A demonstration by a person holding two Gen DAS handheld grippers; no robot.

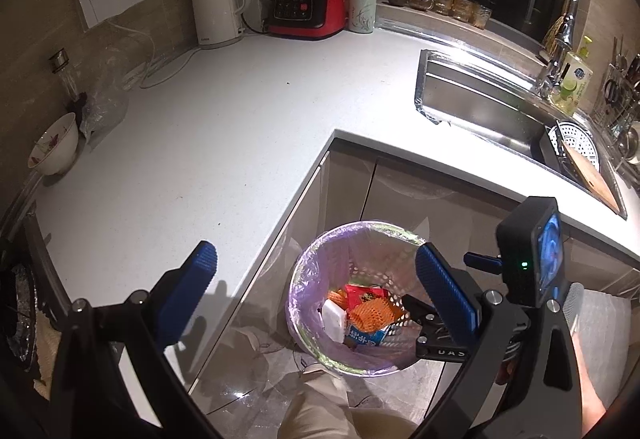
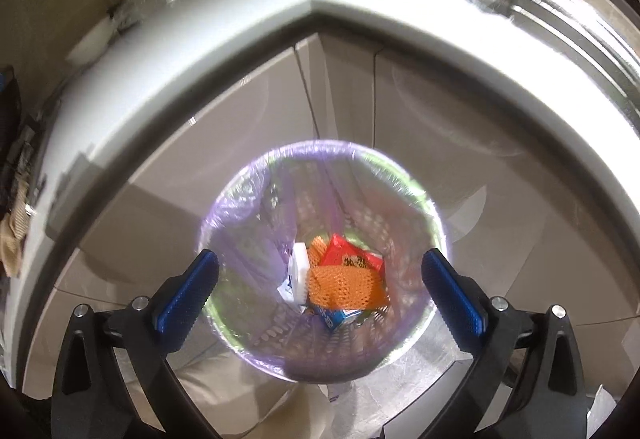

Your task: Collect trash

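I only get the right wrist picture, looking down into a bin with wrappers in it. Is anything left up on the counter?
Observer: Near the left end a bowl stands on the white counter, beside a crumpled clear bag.
Visitor: Is the other tool holding something?
Observer: No, the left gripper is open with nothing between its fingers.
Visitor: Where is it?
Observer: Beside the counter's edge, above the trash bin.
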